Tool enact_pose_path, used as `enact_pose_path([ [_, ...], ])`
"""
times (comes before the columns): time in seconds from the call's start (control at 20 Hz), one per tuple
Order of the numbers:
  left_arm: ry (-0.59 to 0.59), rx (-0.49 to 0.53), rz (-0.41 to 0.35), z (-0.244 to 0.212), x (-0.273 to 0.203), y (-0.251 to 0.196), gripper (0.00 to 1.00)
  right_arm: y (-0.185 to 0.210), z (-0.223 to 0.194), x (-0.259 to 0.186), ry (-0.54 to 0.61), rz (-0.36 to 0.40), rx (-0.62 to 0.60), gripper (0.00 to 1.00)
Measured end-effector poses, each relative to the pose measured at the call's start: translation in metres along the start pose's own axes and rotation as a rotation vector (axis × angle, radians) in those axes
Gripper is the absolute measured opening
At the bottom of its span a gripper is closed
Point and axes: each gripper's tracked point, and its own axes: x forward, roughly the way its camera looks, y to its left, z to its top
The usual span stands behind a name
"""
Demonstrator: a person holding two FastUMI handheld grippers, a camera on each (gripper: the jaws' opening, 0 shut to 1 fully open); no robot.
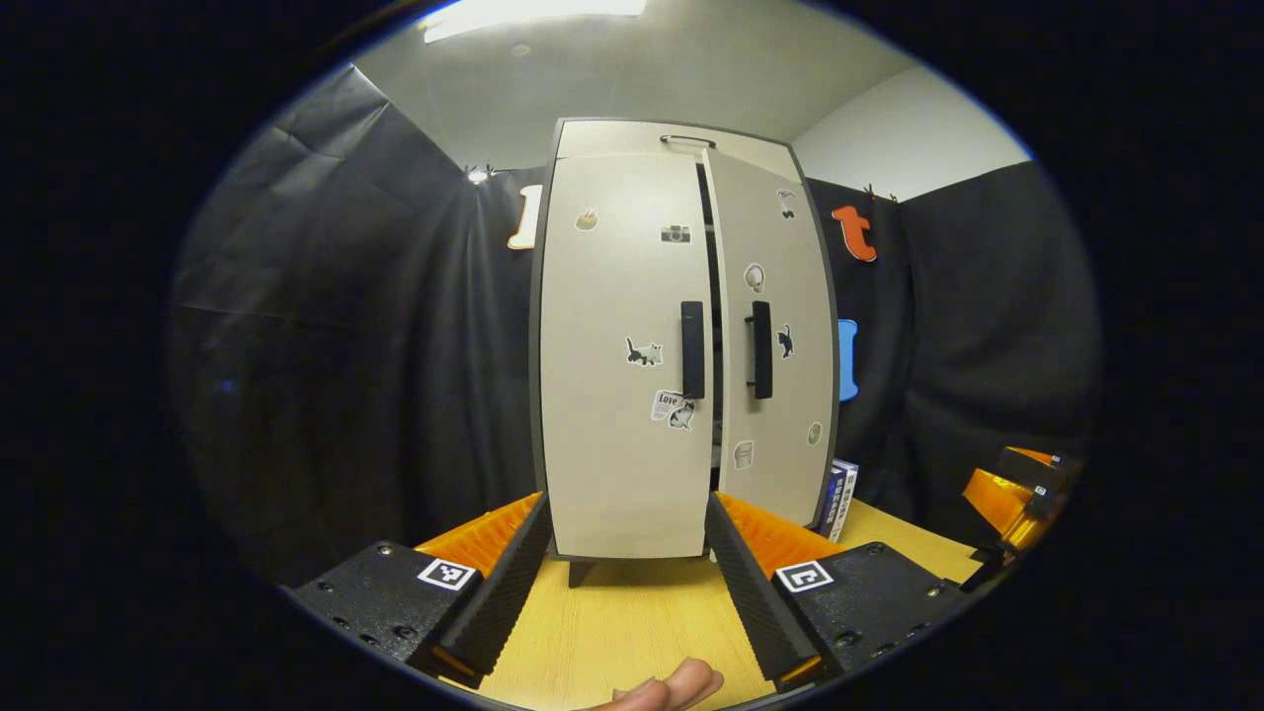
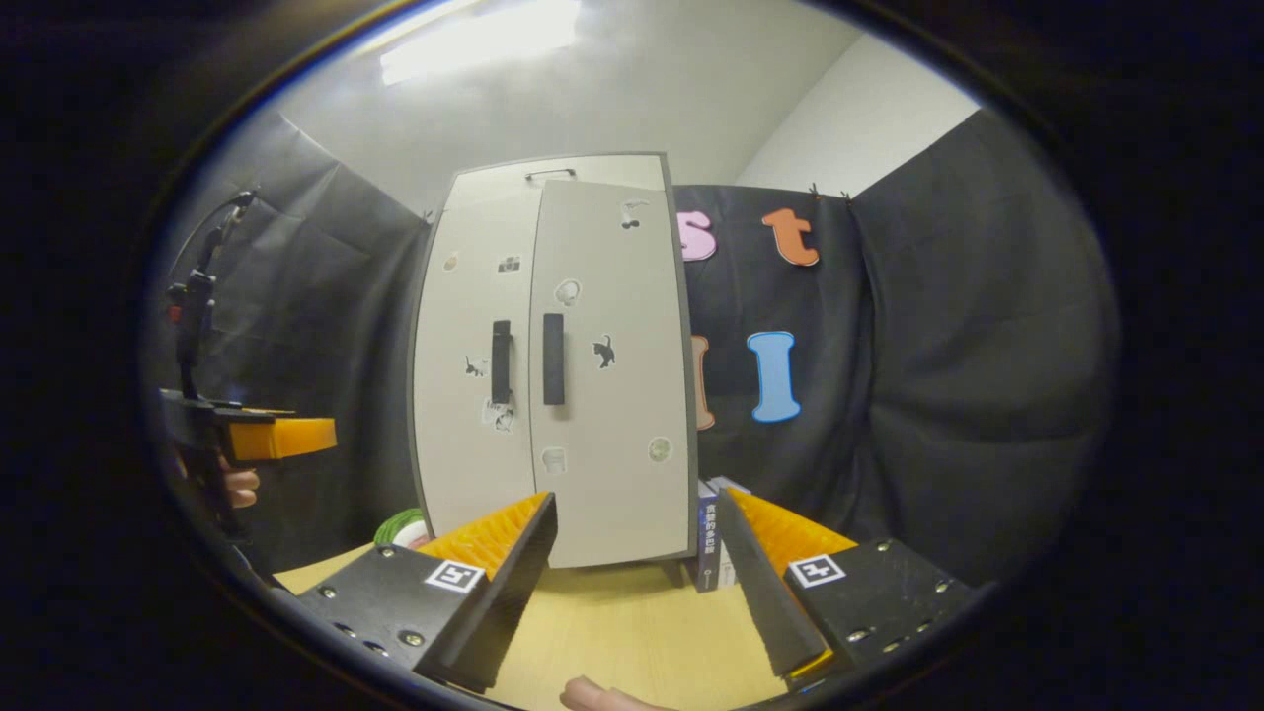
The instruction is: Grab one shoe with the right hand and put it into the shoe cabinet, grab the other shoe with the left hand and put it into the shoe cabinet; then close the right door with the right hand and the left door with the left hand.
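Observation:
The pale shoe cabinet (image 1: 632, 346) stands upright on the wooden table (image 1: 622, 622), covered with small stickers. Its left door (image 1: 617, 395) lies flush, while the right door (image 1: 775, 336) stands slightly ajar with a dark gap beside the black handles (image 1: 693, 350). In the right gripper view the cabinet (image 2: 553, 365) shows both doors nearly together. My left gripper (image 1: 624, 538) is open just in front of the cabinet's base, nothing between its fingers. My right gripper (image 2: 637, 528) is open too, a short way back from the right door (image 2: 607, 375). The shoes are hidden.
A book (image 1: 839, 499) stands against the cabinet's right side, also seen in the right gripper view as the book (image 2: 713, 543). A green and white object (image 2: 400, 528) lies left of the cabinet. The other gripper (image 1: 1017, 499) is at the right; a hand holds the left gripper (image 2: 247, 434).

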Motion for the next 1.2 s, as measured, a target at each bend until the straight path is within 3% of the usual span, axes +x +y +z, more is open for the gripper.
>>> enact_pose_path([
  [0.05, 0.000, -0.010, 0.005, -0.005, -0.005, -0.002, 0.94, 0.001, 0.000, 0.000, 0.000, 0.005, 0.003, 0.94],
  [0.3, 0.032, -0.059, -0.021, -0.021, -0.006, -0.021, 0.95, 0.006, 0.014, -0.002, -0.008, 0.015, 0.021, 0.94],
  [0.4, 0.031, -0.044, -0.022, -0.018, -0.004, -0.023, 0.90, 0.007, 0.024, -0.005, -0.025, 0.021, 0.019, 0.94],
  [0.45, 0.026, -0.033, -0.013, -0.016, -0.004, -0.022, 0.95, 0.007, 0.029, -0.006, -0.036, 0.023, 0.014, 0.96],
  [0.5, 0.018, -0.029, -0.007, -0.012, -0.003, -0.022, 0.90, 0.006, 0.034, -0.007, -0.043, 0.023, 0.009, 0.94],
  [0.55, 0.006, -0.029, -0.002, -0.007, -0.003, -0.024, 0.95, 0.007, 0.038, -0.008, -0.052, 0.026, 0.009, 0.94],
  [1.0, -0.049, -0.039, -0.008, 0.014, -0.007, -0.038, 0.94, -0.006, 0.042, -0.023, -0.066, 0.017, 0.054, 0.96],
  [1.2, -0.026, -0.032, -0.049, 0.013, -0.011, -0.055, 0.94, -0.015, 0.044, -0.029, -0.069, 0.016, 0.067, 0.96],
])
